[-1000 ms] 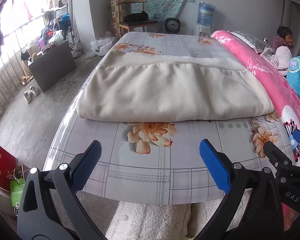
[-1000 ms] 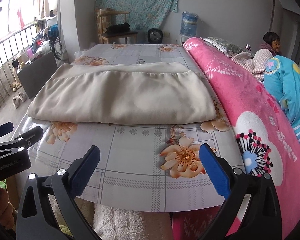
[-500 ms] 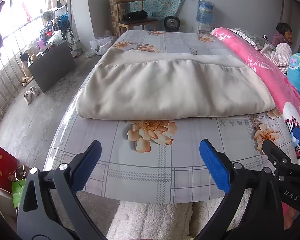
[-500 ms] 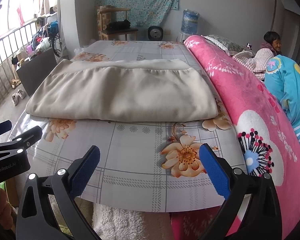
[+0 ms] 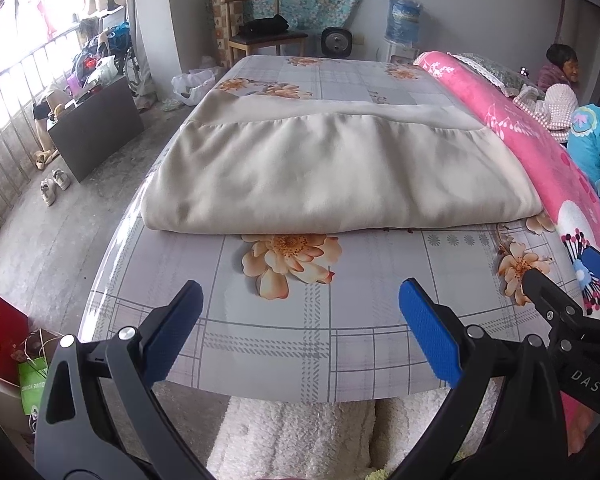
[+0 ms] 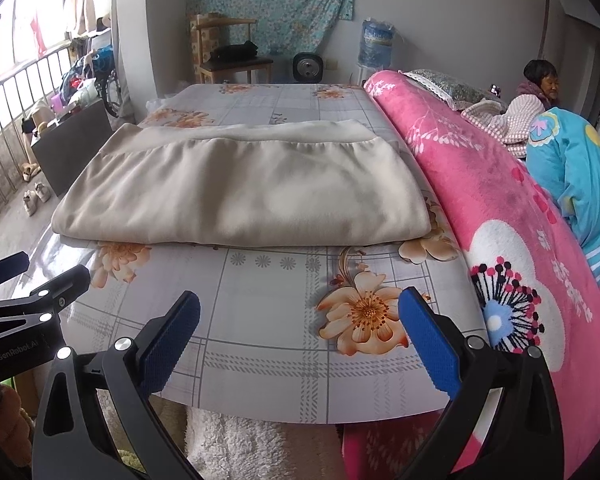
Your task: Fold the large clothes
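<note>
A large beige garment [image 5: 332, 176] lies folded flat on the flowered grey tablecloth [image 5: 284, 328], its thick fold edge facing me. The same beige garment [image 6: 244, 192] fills the middle of the right wrist view. My left gripper [image 5: 300, 336] hovers open above the table's near edge, well short of the cloth, with nothing between its blue pads. My right gripper [image 6: 300, 336] is open too, at the same distance from the fold. Each gripper shows at the edge of the other's view: the right one [image 5: 572, 292], the left one [image 6: 24, 280].
A rolled pink floral blanket [image 6: 500, 208] runs along the table's right side, with a blue quilt [image 6: 572, 168] and a seated person [image 6: 540, 80] beyond. On the left are a floor drop, a dark cabinet [image 5: 96, 128], shoes and bags [image 5: 8, 344]. A chair [image 5: 260, 32] stands behind.
Both grippers have drifted slightly forward and upward toward the folded garment; it looks a little larger and lower in view. The cloth itself has not moved, and both grippers stay open.
</note>
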